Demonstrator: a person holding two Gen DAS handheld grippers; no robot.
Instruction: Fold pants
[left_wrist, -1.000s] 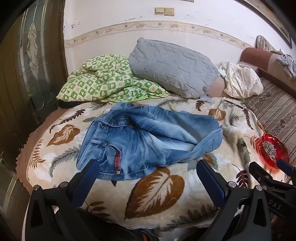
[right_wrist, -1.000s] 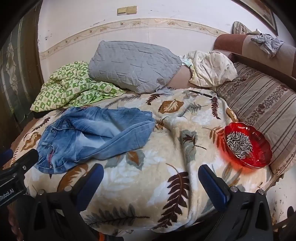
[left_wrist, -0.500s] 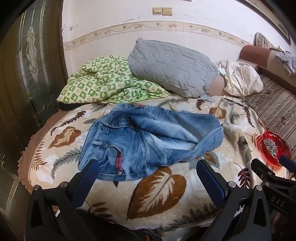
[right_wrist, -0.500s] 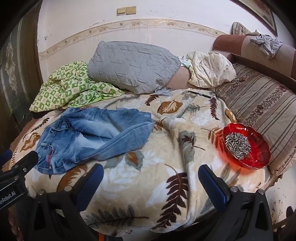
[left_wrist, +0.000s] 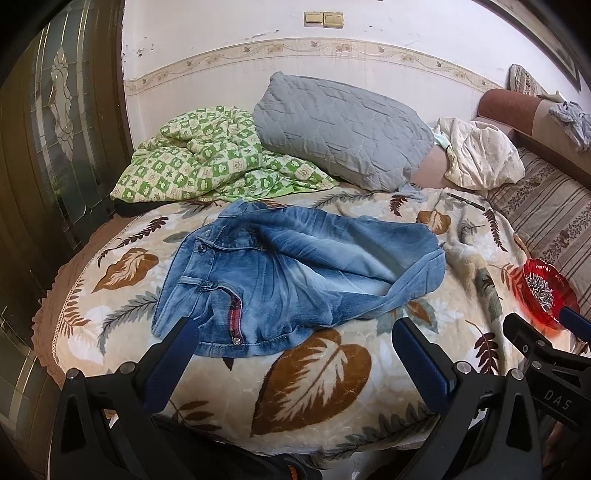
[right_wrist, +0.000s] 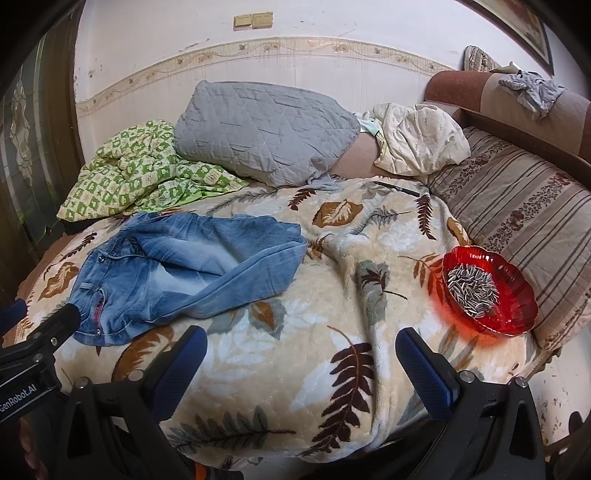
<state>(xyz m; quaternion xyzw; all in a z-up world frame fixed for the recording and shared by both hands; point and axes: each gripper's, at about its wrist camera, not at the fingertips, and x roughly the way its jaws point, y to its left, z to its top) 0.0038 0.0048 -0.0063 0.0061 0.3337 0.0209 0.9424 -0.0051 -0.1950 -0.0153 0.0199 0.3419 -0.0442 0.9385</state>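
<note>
The pants (left_wrist: 295, 273) lie rumpled mid-frame on the bed (left_wrist: 314, 373). Left gripper (left_wrist: 295, 354) and right gripper (right_wrist: 301, 354) gape wide, empty. Probably best: pinch the waistband corners first, pulling flat.

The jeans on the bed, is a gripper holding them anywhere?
No. The jeans lie loose on the blanket. The left gripper and right gripper are both open, holding nothing.
</note>
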